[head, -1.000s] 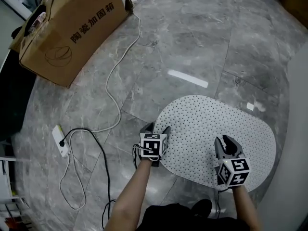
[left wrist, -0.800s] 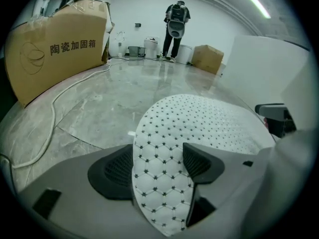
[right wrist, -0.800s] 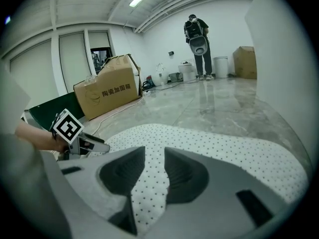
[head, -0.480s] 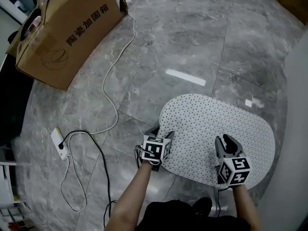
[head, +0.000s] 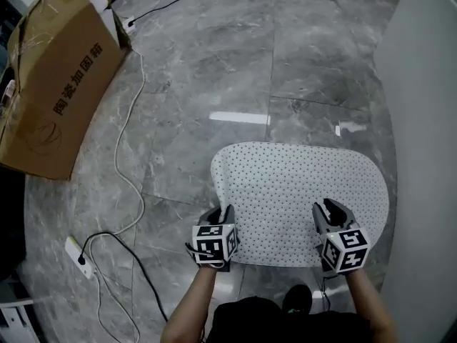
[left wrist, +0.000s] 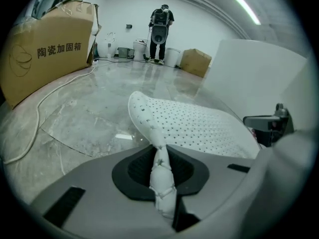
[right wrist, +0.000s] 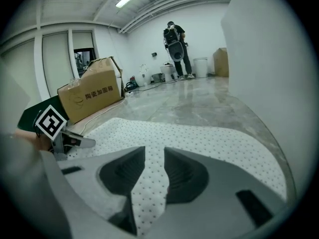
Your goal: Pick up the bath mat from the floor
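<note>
The white dotted bath mat (head: 300, 188) lies on the grey marble floor, and its near edge is raised. My left gripper (head: 221, 215) is at the mat's near left corner. Its jaws have just been closing, and in the left gripper view they squeeze a bunched fold of the mat (left wrist: 162, 178). My right gripper (head: 330, 210) is at the near right edge. In the right gripper view it is shut on a flat strip of the mat (right wrist: 149, 178). The mat's left edge curls up off the floor (left wrist: 142, 108).
A large cardboard box (head: 50, 91) stands at the far left. A white cable (head: 132, 141) runs down to a power strip (head: 75, 256) with black cables. A white wall panel (head: 421, 120) rises close on the right. A person (left wrist: 160, 21) stands far off.
The left gripper's jaws went from wide open beside the mat's edge to shut on it. Both grippers shifted, and the mat's near edge is now drawn straight and lifted.
</note>
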Demonstrator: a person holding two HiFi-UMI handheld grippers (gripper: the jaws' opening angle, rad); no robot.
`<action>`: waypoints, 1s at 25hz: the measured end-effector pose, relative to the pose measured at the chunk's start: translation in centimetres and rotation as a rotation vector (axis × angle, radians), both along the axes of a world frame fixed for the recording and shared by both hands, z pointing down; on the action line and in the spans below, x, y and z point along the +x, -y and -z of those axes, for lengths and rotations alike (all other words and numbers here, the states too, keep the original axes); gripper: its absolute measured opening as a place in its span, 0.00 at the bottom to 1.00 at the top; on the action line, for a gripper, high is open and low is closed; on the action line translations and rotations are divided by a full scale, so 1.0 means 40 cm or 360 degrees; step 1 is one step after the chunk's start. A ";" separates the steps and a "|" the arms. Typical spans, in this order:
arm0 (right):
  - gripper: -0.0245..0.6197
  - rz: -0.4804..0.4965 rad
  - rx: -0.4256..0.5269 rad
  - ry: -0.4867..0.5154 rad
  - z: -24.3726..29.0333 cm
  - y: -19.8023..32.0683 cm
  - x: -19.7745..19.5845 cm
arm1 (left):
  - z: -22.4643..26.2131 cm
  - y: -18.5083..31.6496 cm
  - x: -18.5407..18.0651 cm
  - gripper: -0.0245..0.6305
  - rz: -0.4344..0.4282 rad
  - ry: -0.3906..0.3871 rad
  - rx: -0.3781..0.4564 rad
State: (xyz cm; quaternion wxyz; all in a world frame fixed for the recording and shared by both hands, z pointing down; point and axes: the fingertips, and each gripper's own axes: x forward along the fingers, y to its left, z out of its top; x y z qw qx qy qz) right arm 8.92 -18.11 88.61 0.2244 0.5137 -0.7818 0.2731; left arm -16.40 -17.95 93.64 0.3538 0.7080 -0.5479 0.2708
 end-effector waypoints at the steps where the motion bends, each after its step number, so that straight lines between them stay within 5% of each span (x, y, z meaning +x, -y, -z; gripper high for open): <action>1: 0.23 -0.0051 -0.0008 -0.0016 -0.004 -0.013 0.036 | 0.007 0.001 0.010 0.09 -0.0026 -0.0016 -0.0001; 8: 0.23 -0.0443 -0.0062 -0.0134 -0.025 -0.111 0.304 | 0.053 0.007 0.082 0.08 -0.0222 -0.0049 -0.0033; 13: 0.23 -0.0684 -0.0122 -0.0258 -0.024 -0.193 0.465 | 0.085 0.033 0.223 0.07 -0.0360 -0.0138 -0.0039; 25: 0.25 -0.0851 -0.0296 -0.0358 -0.073 -0.234 0.647 | 0.091 0.066 0.506 0.07 -0.0669 -0.0219 -0.0080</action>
